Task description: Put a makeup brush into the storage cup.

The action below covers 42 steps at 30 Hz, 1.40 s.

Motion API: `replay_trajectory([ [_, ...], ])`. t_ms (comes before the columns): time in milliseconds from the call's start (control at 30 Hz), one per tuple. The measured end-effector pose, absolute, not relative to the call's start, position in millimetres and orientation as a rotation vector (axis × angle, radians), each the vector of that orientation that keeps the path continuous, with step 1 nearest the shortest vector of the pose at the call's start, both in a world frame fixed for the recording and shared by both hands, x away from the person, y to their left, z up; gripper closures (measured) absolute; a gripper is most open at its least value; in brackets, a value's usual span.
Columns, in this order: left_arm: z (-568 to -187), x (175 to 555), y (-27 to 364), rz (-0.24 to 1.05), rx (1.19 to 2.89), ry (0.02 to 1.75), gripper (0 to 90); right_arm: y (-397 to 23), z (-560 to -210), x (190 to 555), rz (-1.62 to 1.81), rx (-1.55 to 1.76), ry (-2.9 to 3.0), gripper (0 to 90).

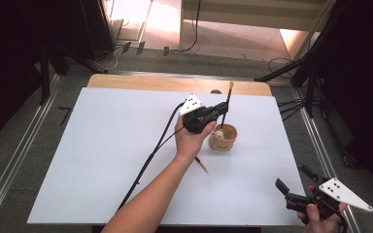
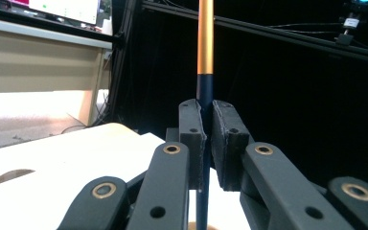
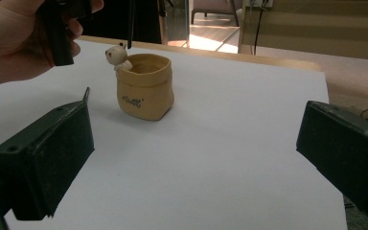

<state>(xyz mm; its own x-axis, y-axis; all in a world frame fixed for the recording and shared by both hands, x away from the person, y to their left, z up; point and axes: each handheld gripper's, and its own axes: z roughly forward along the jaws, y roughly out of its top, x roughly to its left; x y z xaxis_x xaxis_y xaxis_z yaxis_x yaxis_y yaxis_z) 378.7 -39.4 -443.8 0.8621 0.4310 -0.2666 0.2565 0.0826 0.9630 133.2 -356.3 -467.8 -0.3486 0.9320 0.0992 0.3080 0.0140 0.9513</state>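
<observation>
Black two-jaw grippers (image 1: 222,110), brass-ringed pivots, white dotted three-cornered plates, black trailing cable, bare forearms

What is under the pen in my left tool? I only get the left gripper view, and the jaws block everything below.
Observer: A small tan pot stands right under the pen, on the white sheet.
Operator: Is the tip inside it?
Observer: It seems not yet. In the right gripper view the lower end hangs just above the rim, beside a little bear on the pot's edge.
Operator: Anything else close by?
Observer: A second pen lies flat on the sheet, a little nearer to you than the pot.
</observation>
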Motion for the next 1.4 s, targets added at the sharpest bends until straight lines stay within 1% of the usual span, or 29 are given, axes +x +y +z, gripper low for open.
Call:
replay_trajectory([
  [200, -452, 383, -42, 0.144, 1.512, 0.585, 85.1, -357, -468, 133, 1.354, 1.278, 1.702, 0.0],
  [333, -456, 384, -44, 0.157, 1.528, 0.56, 85.0, -357, -468, 133, 1.354, 1.281, 1.702, 0.0],
  [500, -459, 384, -46, 0.135, 1.533, 0.559, 85.0, -357, -468, 133, 1.354, 1.283, 1.703, 0.0],
  [667, -462, 384, -46, 0.157, 1.581, 0.553, 85.0, -357, -469, 133, 1.352, 1.28, 1.705, 0.0],
  [733, -463, 384, -46, 0.133, 1.581, 0.559, 84.9, -357, -469, 133, 1.353, 1.285, 1.702, 0.0],
  [1167, -467, 382, -48, 0.115, 1.629, 0.567, 84.5, -357, -469, 133, 1.35, 1.285, 1.703, 0.0],
  [1233, -468, 382, -48, 0.115, 1.636, 0.571, 83.7, -357, -469, 133, 1.35, 1.285, 1.703, 0.0],
  [1333, -469, 382, -48, 0.11, 1.64, 0.586, 77.5, -357, -469, 133, 1.35, 1.282, 1.705, 0.0],
  [1400, -468, 382, -48, 0.108, 1.644, 0.584, 76.3, -357, -469, 133, 1.35, 1.282, 1.706, 0.0],
])
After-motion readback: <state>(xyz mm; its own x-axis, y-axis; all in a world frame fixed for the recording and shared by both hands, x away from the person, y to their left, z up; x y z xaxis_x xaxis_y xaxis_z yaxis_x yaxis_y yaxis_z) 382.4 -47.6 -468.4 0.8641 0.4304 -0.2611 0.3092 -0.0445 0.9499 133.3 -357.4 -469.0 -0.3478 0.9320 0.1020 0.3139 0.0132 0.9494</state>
